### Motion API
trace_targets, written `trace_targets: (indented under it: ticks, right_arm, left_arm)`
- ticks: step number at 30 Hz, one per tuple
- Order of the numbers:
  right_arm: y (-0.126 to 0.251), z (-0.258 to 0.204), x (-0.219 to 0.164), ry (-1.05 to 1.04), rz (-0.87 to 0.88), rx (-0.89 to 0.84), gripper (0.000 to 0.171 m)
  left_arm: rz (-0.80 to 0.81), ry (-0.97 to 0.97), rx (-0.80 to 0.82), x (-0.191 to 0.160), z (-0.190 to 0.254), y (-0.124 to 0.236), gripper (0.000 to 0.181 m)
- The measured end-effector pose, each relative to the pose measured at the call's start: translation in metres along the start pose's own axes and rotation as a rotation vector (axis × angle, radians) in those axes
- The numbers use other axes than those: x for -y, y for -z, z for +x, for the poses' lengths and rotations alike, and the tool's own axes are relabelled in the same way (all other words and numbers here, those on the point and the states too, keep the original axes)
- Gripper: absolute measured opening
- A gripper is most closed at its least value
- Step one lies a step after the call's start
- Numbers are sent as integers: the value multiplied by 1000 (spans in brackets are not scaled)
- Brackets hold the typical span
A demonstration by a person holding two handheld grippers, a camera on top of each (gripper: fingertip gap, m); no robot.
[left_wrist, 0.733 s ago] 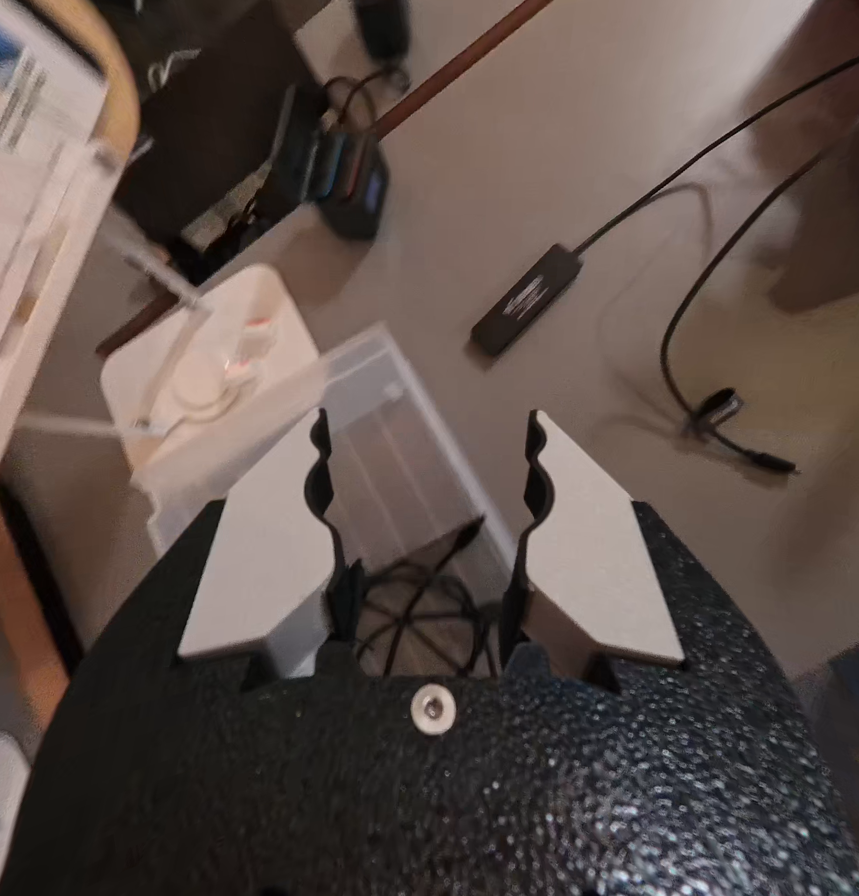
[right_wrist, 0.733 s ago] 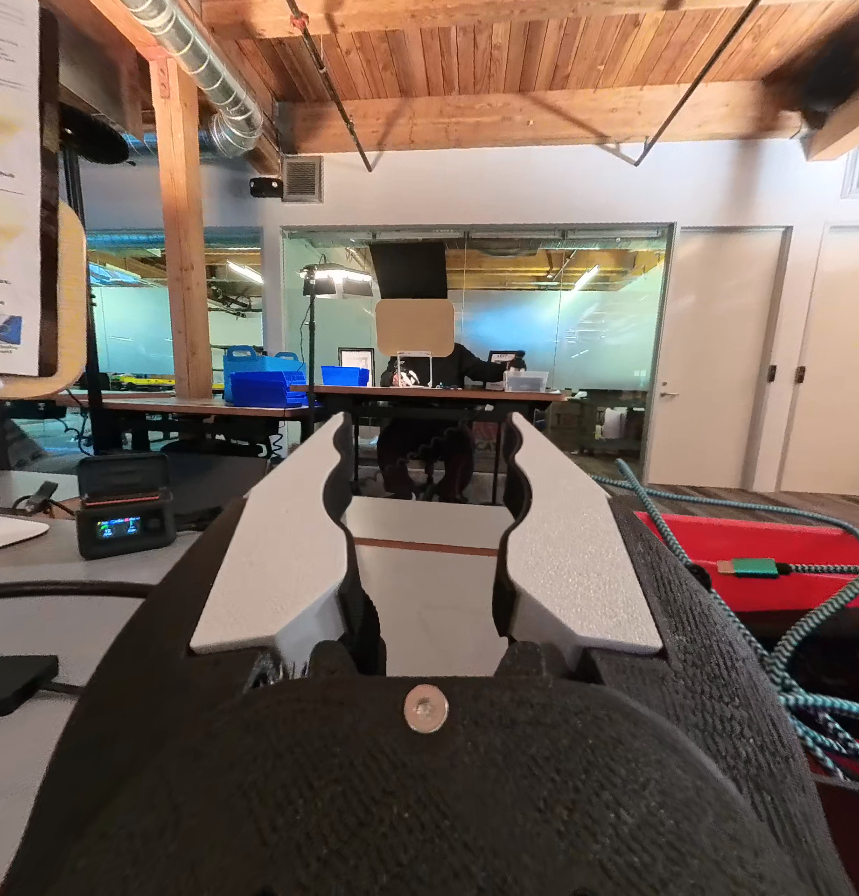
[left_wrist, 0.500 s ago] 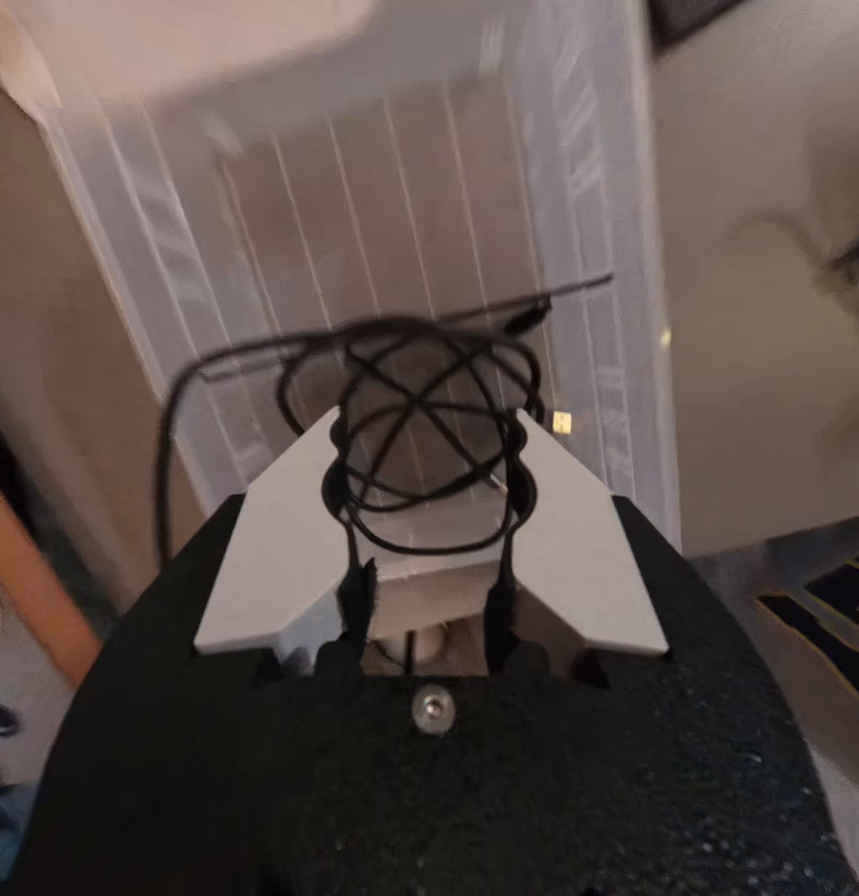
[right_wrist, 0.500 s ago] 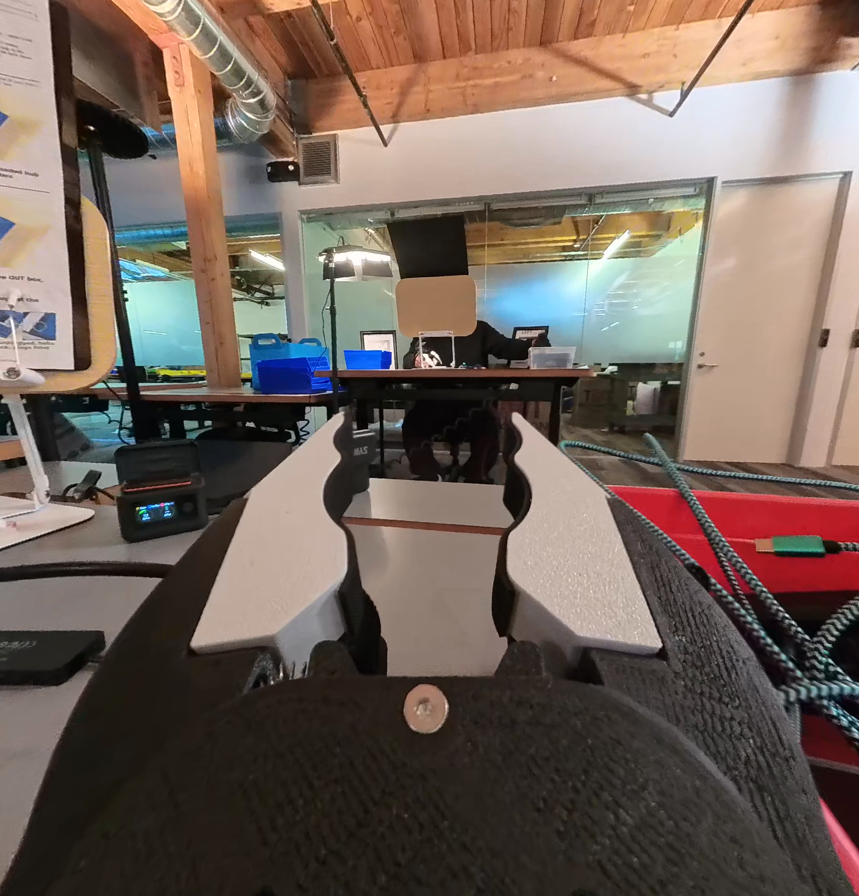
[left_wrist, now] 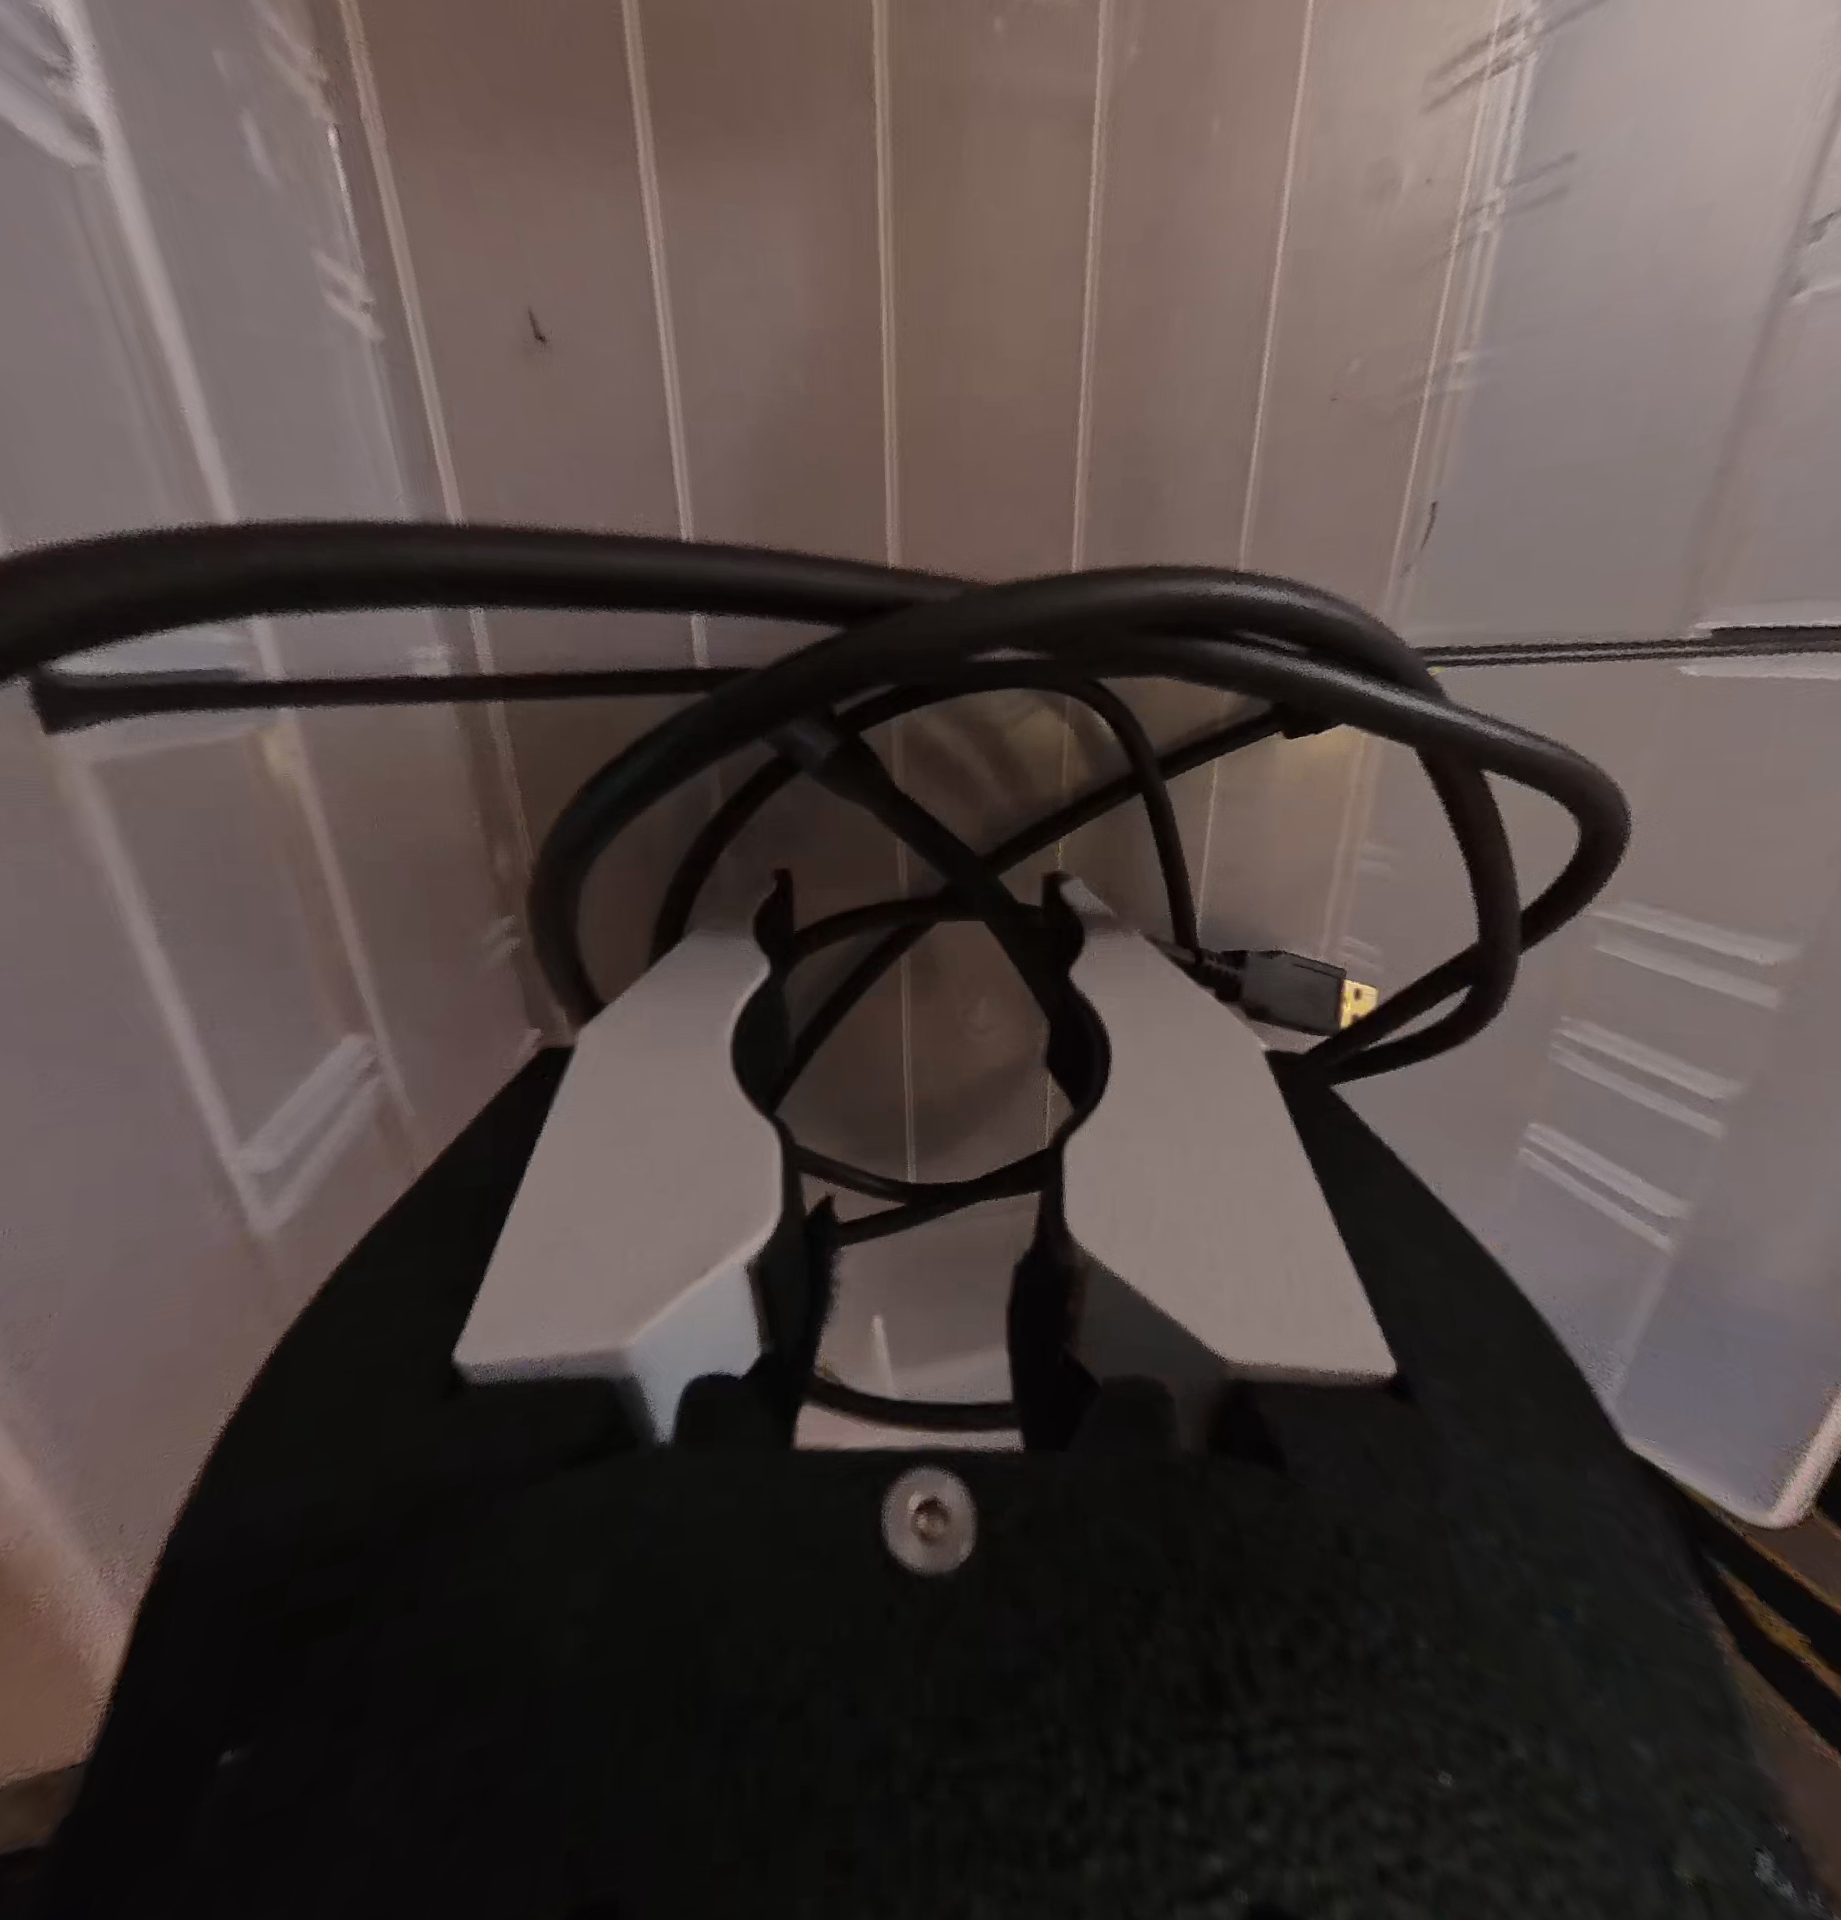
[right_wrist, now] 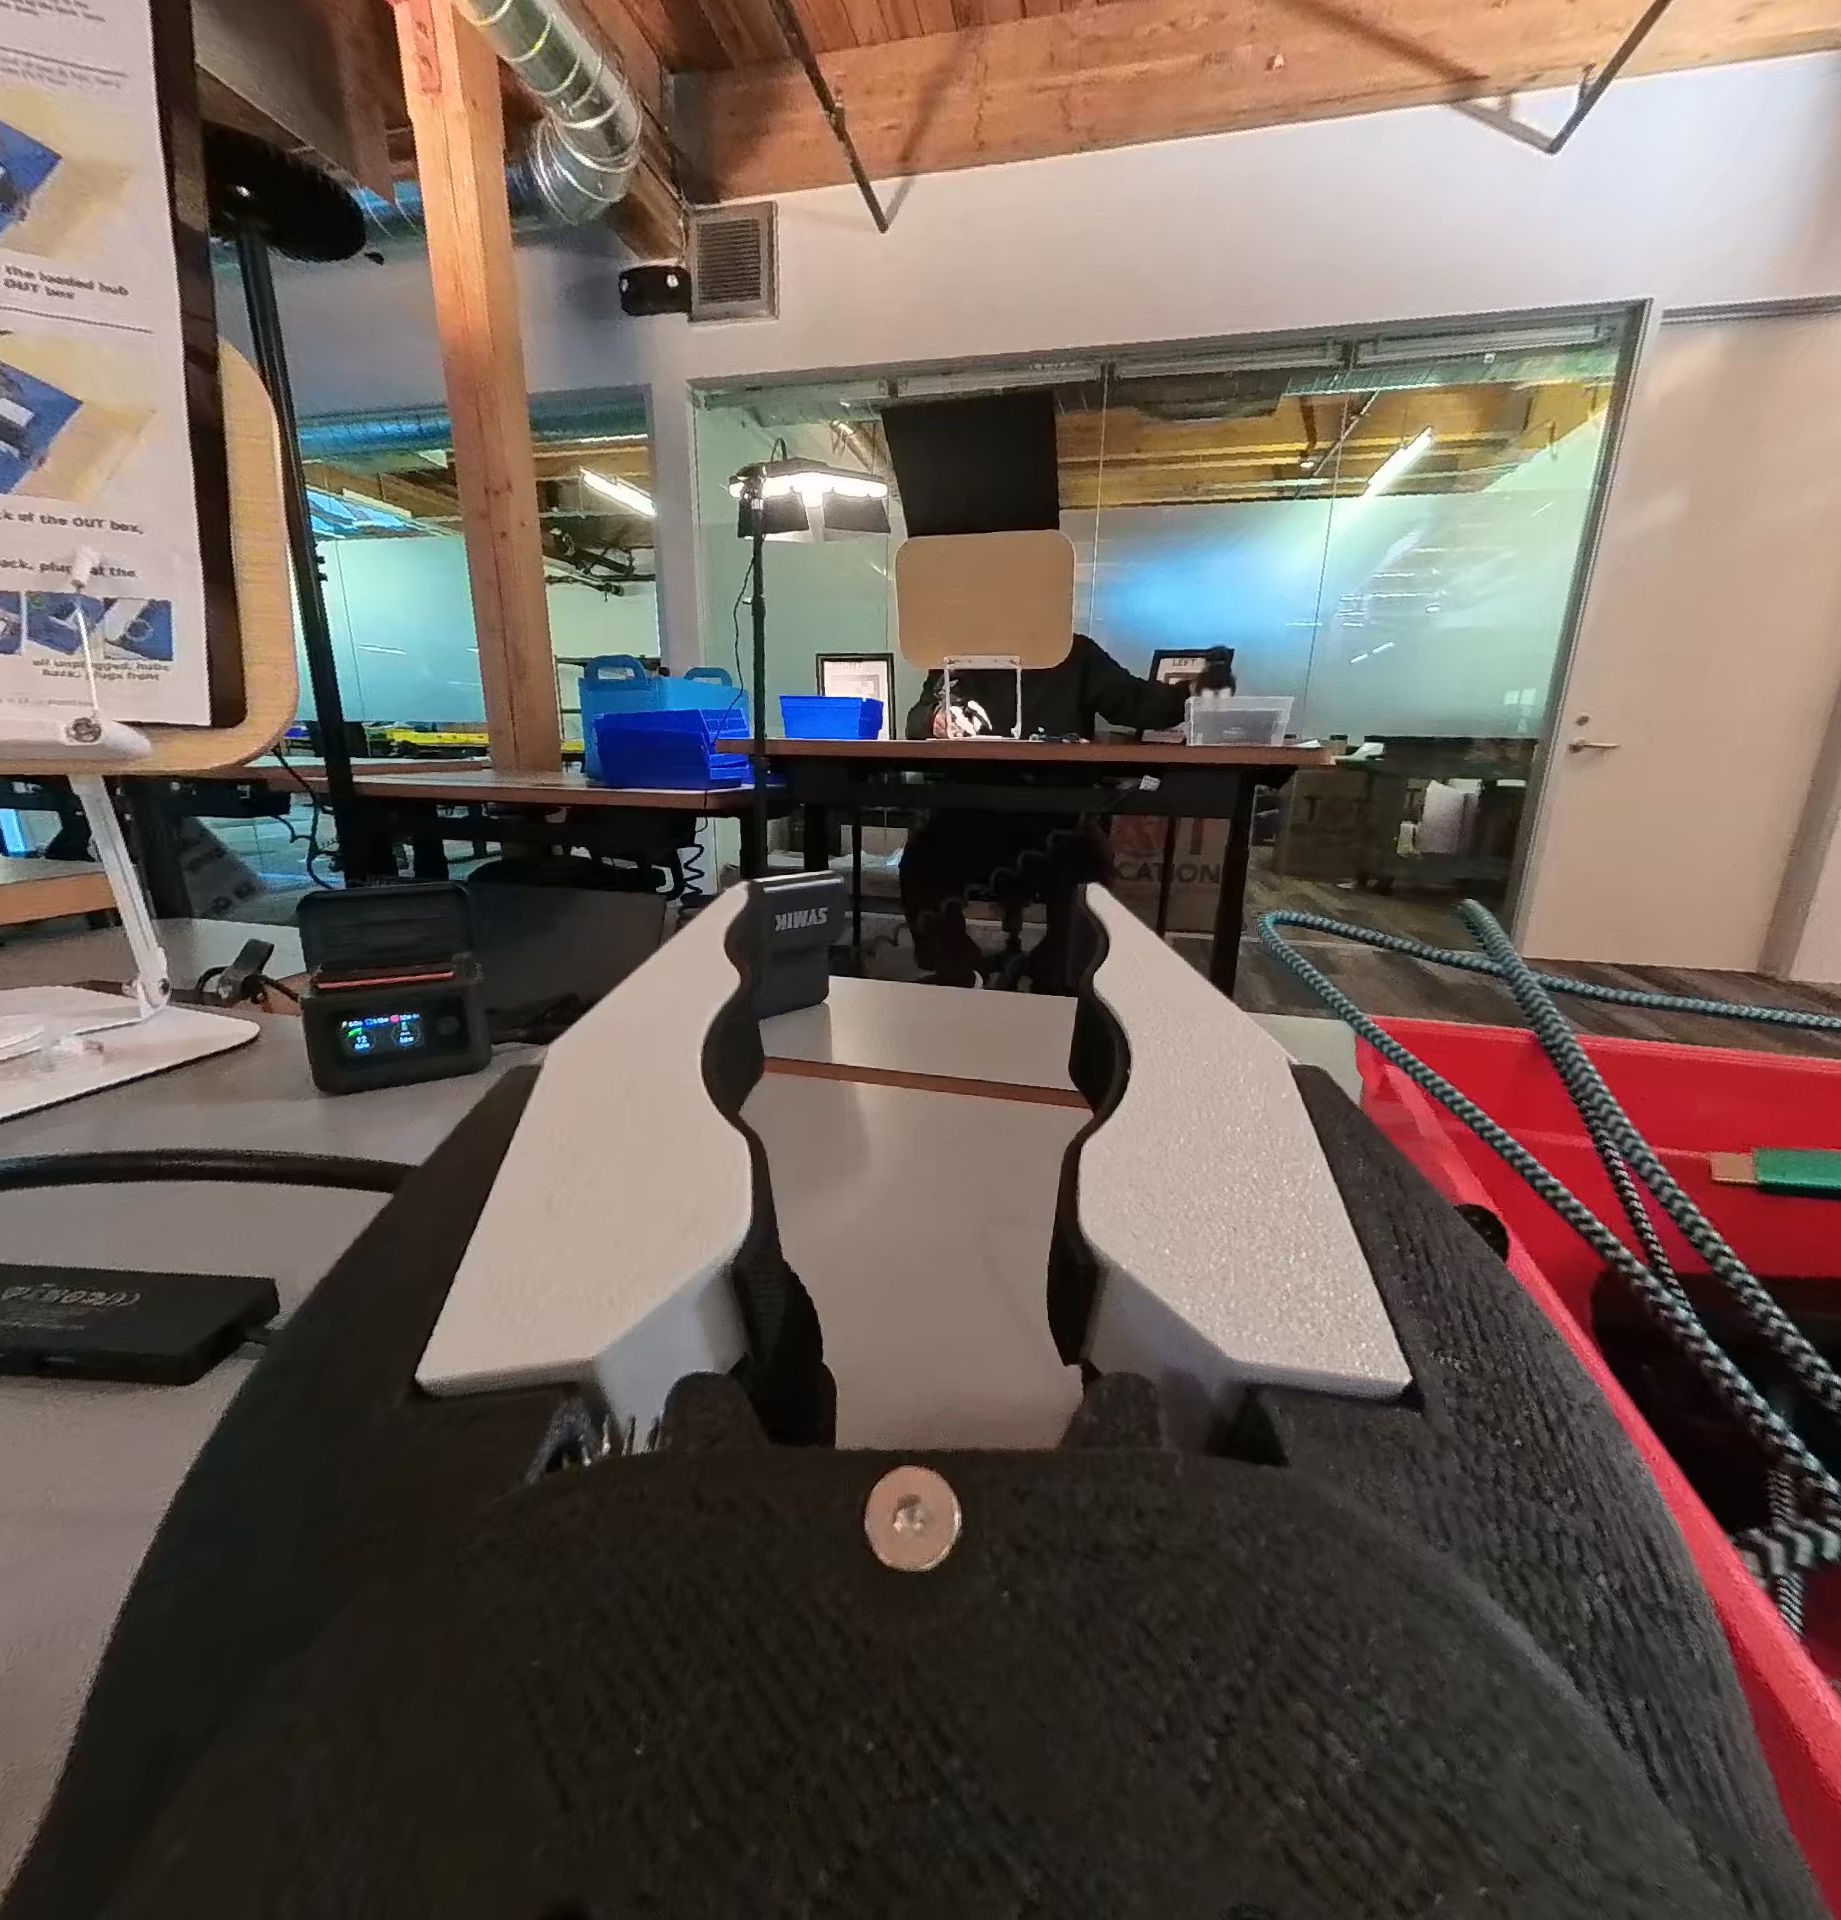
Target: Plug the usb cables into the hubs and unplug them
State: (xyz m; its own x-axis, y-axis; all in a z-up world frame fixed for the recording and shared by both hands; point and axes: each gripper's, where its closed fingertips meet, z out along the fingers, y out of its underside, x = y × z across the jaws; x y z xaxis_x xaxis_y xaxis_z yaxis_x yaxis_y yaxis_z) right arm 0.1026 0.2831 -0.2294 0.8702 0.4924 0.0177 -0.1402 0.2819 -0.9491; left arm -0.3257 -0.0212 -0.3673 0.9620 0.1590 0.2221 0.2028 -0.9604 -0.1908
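In the left wrist view my left gripper (left_wrist: 916, 904) is down inside a clear plastic bin (left_wrist: 1674, 1039). It is open, with its jaws around thin strands of a coiled black USB cable (left_wrist: 1186, 634). The cable's black plug (left_wrist: 1295, 992), gold at the tip, lies just right of the right finger (left_wrist: 1186, 1122). In the right wrist view my right gripper (right_wrist: 916, 904) is open and empty, level above the grey table (right_wrist: 926, 1195). A flat black hub (right_wrist: 105, 1320) lies on the table to its left, with a black cable (right_wrist: 168, 1169) behind it.
A red bin (right_wrist: 1518, 1101) at the right holds a teal braided cable (right_wrist: 1581, 1122) and a green plug (right_wrist: 1815, 1171). A black case with a small screen (right_wrist: 391, 997), a white stand (right_wrist: 95, 1029) and a small dark block (right_wrist: 791, 956) stand farther back. A person sits at a far desk.
My left gripper swung from above the table down into the clear bin onto the cable coil, and its jaws have narrowed. My right gripper has shifted slightly and stays open.
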Motion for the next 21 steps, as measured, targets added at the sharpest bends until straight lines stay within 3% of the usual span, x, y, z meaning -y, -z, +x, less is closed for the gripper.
trace_targets:
  ticks: [3,6,13,21]
  right_arm:
    - [-1,-1,-2,3,-10,8,55]
    - [-1,-2,-4,-4,-17,15,53]
    - [-3,-4,-6,-6,-27,25,50]
    - [-4,-9,-7,8,-33,44,45]
  left_arm:
    - [13,-38,-36,1,8,1,12]
    - [0,-84,-17,-2,9,9,3]
    - [29,-202,-1,-3,35,54,0]
    - [280,-571,71,37,139,128,1]
